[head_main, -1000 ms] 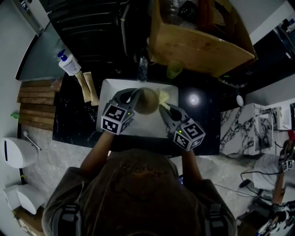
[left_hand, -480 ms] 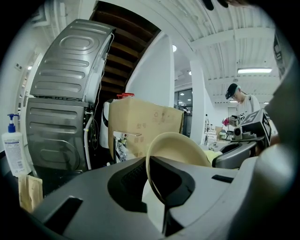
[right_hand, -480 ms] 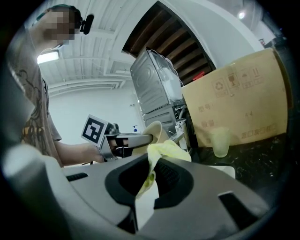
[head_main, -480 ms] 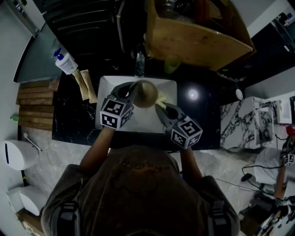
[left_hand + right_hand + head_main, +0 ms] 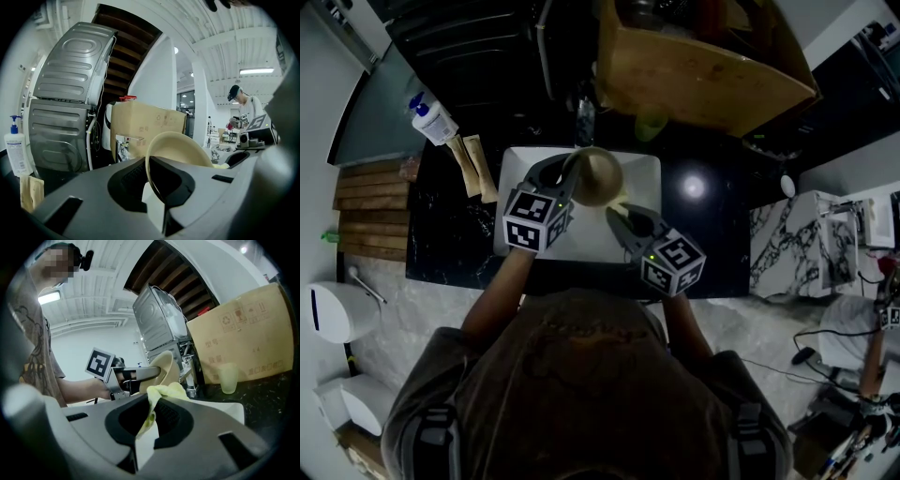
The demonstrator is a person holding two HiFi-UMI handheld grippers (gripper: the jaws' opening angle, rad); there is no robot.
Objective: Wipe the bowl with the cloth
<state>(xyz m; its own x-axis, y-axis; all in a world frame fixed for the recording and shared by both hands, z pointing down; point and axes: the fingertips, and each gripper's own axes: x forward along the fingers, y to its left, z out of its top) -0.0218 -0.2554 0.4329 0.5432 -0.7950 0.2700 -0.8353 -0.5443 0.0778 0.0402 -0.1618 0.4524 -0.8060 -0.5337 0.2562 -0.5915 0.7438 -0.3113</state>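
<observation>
Since a second before, both grippers had moved a little toward the tap (image 5: 584, 118), and the bowl (image 5: 181, 148) had gone up with them. Less of the cloth (image 5: 164, 392) showed beside the bowl in the head view than before.

The left gripper (image 5: 155, 186) had its jaws closed tight on the bowl's rim. It held the bowl tipped up on its edge, over the white sink (image 5: 643, 174). The bowl was pale and cream colored.

The right gripper (image 5: 145, 428) had its jaws pinched on the yellow cloth. A bunch of cloth stuck out past the jaw tips, toward the bowl. The cloth seemed to touch the bowl's lower edge, but the head view was too dark to be sure.

The two grippers sat close together, with the bowl and cloth between them.

Behind the sink stood a light green cup (image 5: 228, 377) on the black counter. A big brown cardboard box (image 5: 243, 333) stood just behind the cup. A soap bottle (image 5: 435, 123) with a blue pump stood well off to the left of the sink.
</observation>
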